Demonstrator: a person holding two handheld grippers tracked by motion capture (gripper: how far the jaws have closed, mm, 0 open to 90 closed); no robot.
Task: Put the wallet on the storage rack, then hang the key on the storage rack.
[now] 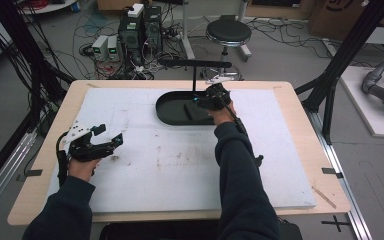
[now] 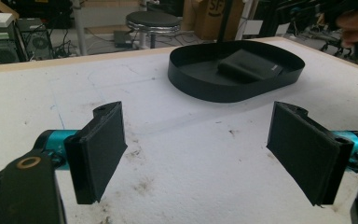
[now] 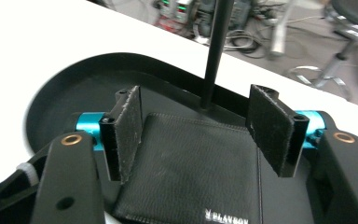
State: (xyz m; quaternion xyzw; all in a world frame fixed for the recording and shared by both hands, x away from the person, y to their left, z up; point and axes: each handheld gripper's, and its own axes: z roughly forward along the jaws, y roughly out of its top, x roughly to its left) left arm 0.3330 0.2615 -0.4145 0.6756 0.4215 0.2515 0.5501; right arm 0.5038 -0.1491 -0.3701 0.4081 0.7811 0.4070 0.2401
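Observation:
A black oval tray (image 1: 170, 111) with a thin upright post (image 1: 195, 79) stands on the white board toward the far middle. In it lies a black leather wallet (image 3: 196, 172), also seen as the wallet (image 2: 249, 65) from the left gripper view. My right gripper (image 3: 205, 128) hovers open just over the wallet, one jaw on each side of it, with nothing gripped. In the high view the right gripper (image 1: 211, 97) sits at the tray's right end. My left gripper (image 1: 105, 136) is open above the board's left part, well short of the tray (image 2: 235, 70).
A white foam board (image 1: 180, 165) covers the wooden table (image 1: 310, 150). The post carries a black crossbar (image 1: 195, 63) over the tray. A stool (image 1: 228, 32), computers and cables stand on the floor beyond the table. Black frame legs rise at both sides.

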